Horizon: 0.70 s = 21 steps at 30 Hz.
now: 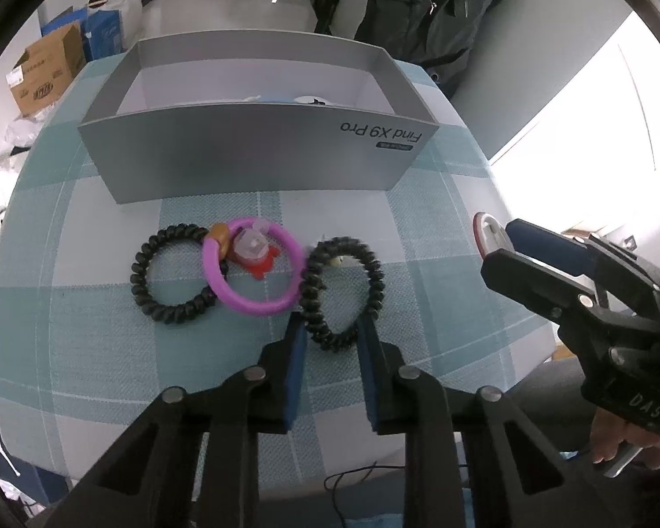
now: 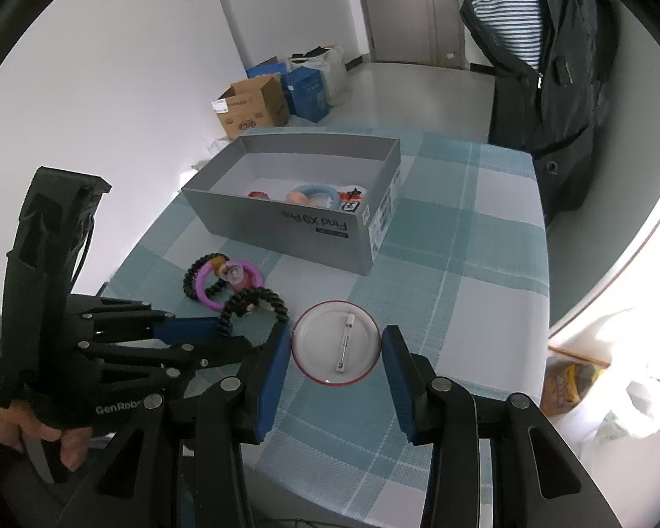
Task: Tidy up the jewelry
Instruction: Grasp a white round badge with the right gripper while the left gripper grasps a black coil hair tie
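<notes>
1. Blue and white checked cloth covers the table, and a dark coat hangs behind it at 1 o'clock.
2. A gray box sits open at the far side of the table, with small toys inside.
3. The left gripper pinches the near end of a black coil hair tie, squeezing it into a thin oval.
4. A purple ring lies just beside that tie at 9 o'clock, over a second black coil tie.
5. The right gripper has its blue pads on both sides of a round white badge. It is hard to tell if they touch it.
</notes>
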{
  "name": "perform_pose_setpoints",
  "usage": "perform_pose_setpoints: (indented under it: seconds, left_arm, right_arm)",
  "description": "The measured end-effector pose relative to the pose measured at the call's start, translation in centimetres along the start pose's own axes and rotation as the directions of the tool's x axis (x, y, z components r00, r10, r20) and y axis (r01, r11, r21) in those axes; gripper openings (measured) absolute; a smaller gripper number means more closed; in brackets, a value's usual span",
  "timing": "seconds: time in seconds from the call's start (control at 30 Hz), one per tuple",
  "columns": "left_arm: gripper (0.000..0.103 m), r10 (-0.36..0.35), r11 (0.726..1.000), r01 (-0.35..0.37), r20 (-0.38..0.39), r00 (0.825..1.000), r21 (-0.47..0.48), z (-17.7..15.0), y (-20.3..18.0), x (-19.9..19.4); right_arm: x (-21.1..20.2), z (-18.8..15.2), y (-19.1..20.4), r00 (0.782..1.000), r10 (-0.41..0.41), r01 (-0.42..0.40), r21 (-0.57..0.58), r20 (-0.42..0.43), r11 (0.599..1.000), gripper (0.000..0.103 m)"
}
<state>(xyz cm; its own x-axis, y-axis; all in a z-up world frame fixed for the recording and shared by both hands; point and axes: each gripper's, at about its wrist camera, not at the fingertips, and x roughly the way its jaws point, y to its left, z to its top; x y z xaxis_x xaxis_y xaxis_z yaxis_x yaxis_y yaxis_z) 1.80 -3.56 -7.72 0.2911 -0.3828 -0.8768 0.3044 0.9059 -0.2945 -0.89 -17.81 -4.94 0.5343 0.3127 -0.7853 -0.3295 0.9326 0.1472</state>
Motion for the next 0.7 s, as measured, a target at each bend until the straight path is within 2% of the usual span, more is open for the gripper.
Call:
perform_pose_setpoints:
  seconds: [0.1, 0.43, 0.7]
  left_arm:
    - [0.006, -0.016, 1.0, 0.015, 0.01, 1.0, 0.01, -0.2, 0.2, -0.7]
    - [0.005, -0.023, 0.997, 0.018, 0.079, 0.997, 0.071, -1.2, -0.5, -3.0]
    - [0.005, -0.008, 0.999, 0.001, 0.151, 0.988, 0.044, -1.0, 0.4, -5.7]
  right_arm:
    - [-0.2, -0.2, -0.1, 1.0, 0.0, 0.0, 0.006, 0.002, 1.0, 0.041]
    - [-0.7, -0.2, -0.1, 1.0, -0.003, 0.003, 0.015, 0.017, 1.0, 0.041]
    - [-1.1, 0.1, -0.6, 0.999, 0.009, -0.011, 0.05, 0.032, 0.999, 0.041]
